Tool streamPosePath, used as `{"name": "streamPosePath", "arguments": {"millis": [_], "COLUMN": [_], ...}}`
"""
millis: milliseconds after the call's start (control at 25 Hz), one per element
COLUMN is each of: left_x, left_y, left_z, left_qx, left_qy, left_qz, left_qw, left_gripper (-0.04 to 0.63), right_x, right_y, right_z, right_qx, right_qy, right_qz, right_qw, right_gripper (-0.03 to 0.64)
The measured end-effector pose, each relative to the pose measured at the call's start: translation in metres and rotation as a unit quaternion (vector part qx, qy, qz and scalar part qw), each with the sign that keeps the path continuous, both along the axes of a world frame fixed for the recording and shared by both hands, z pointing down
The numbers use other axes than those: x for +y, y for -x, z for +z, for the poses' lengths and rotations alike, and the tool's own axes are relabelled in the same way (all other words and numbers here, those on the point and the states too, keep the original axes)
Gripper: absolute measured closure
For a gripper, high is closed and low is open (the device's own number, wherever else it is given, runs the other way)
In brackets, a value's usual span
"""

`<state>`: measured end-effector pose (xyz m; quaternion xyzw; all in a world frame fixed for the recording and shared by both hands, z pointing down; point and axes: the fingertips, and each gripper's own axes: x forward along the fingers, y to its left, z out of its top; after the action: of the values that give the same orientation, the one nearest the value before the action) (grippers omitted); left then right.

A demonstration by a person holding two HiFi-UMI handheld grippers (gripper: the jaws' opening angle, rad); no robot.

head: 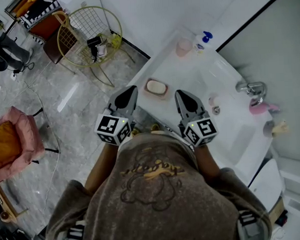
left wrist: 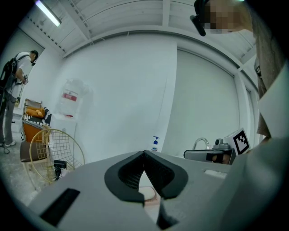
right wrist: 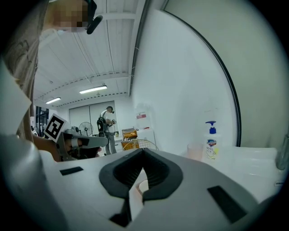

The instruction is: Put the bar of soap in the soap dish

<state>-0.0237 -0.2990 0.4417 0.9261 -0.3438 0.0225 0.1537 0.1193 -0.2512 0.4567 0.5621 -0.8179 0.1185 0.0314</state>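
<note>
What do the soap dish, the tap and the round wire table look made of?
Soap dish: dull pink, plastic or ceramic, too small to tell. Tap: bright silver glints, likely chromed metal. Round wire table: thin gold rods in a grid, probably painted or plated metal.

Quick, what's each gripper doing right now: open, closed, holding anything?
Left gripper: closed, tips together, holding nothing.
Right gripper: closed, tips together, holding nothing.
</note>
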Motion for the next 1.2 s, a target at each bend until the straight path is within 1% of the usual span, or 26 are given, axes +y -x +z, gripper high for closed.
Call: {"name": "streamPosePath", "arguments": {"millis": [400, 640, 1200], "left_x": [0.000, -0.003, -0.012], "left_y": [0.002, 0.006, 0.011], "left_z": [0.002, 0.003, 0.005], "left_qx": [0.001, 0.001, -0.001], "left_qy": [0.004, 0.005, 0.008], "left_qz": [-0.011, -0.018, -0.025], "left_qw": [0.9999, 0.9998, 0.9997], "left_gripper": [0.592, 0.592, 0.592], "right_x": [-0.001, -0.006, -0.016], "right_y": [-0.005, 0.000, -0.001], "right_z": [0.011, 0.009, 0.008], "right_qx": [-0.011, -0.009, -0.015], "right_qy": [0.020, 0.016, 0.017], "right_qz": [0.009, -0.001, 0.003], "right_qw": [1.000, 1.000, 1.000], "right_gripper": [0.617, 0.615, 0.615]}}
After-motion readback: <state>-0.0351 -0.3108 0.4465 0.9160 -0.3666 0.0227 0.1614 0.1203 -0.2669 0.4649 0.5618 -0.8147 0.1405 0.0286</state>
